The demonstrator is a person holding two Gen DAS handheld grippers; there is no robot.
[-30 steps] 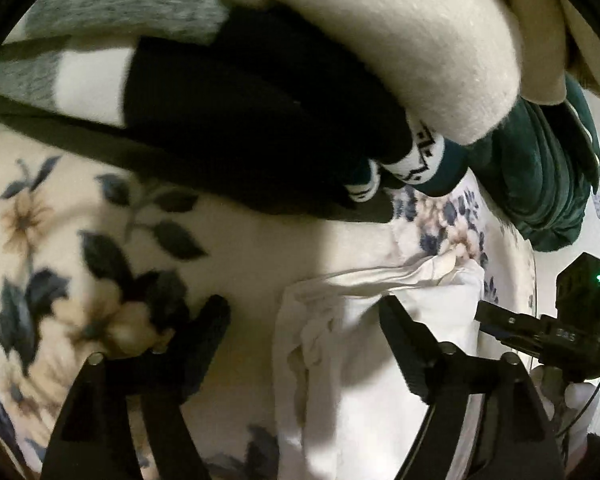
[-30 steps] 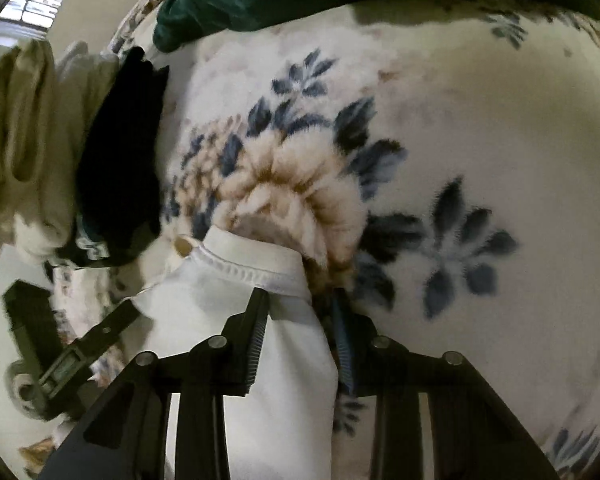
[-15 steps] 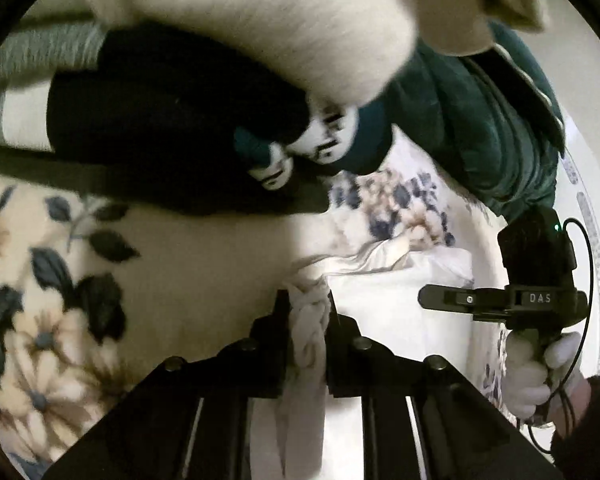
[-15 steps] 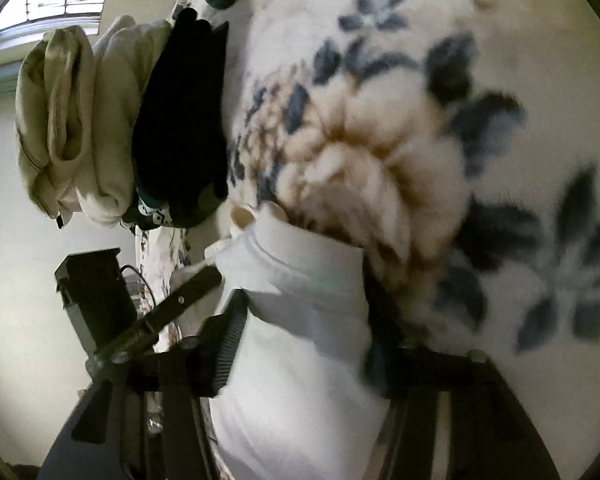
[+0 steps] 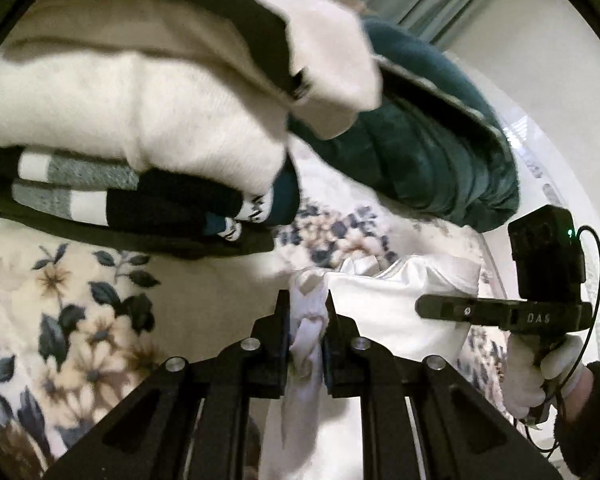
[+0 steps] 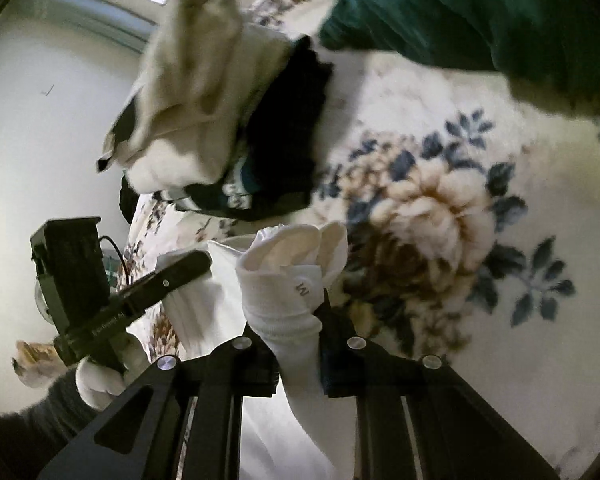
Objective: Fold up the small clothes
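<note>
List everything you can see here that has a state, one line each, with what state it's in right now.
left gripper: shut on the white sock's bunched end
right gripper: jaws just closing, pinching the sock's ribbed cuff
white sock: held at both ends, lifted off the blanket
pile of folded clothes: stacked on the blanket
floral blanket: spread flat
green bedding: bunched up behind
</note>
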